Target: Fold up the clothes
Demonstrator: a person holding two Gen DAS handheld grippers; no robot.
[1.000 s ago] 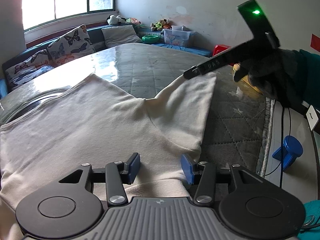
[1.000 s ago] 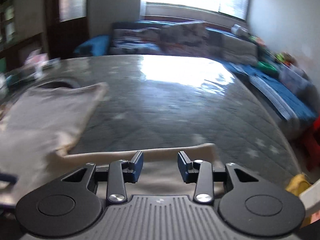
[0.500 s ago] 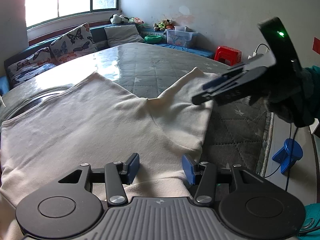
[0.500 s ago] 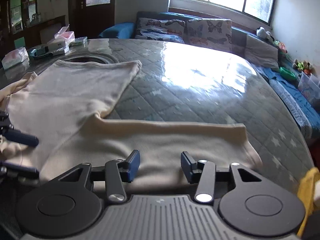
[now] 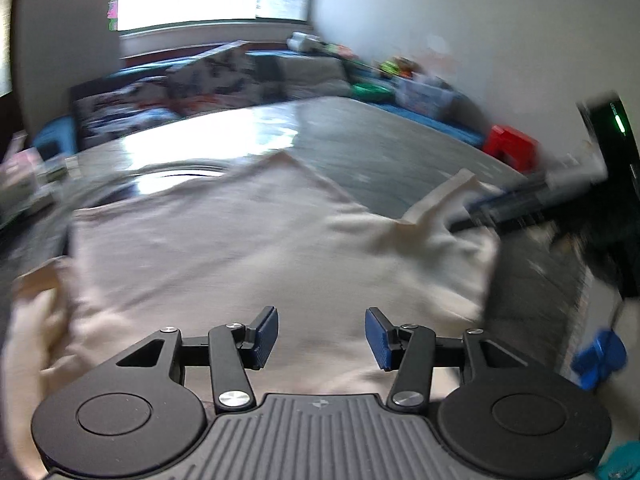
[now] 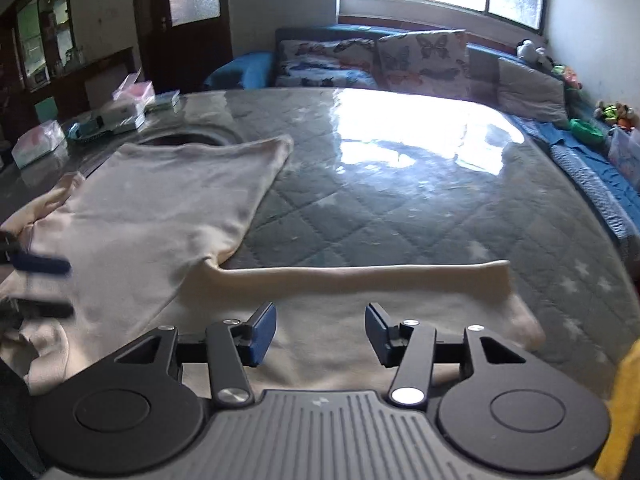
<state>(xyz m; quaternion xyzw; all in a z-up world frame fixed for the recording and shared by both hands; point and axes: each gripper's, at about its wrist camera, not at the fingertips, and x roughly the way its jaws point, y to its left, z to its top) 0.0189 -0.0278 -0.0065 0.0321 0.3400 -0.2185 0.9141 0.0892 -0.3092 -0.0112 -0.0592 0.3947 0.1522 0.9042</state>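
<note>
Cream garment (image 6: 160,216) — spread flat on the grey quilted mattress (image 6: 400,200), one sleeve (image 6: 360,276) stretched sideways. Left gripper (image 5: 322,334) — jaws parted, empty, above the cloth. Right gripper (image 6: 322,334) — jaws opening, nothing between them, over the sleeve.

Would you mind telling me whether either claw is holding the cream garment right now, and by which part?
Nothing is held: the left claw stands open and the right claw is opening, both above the cream garment, pads clear.
</note>
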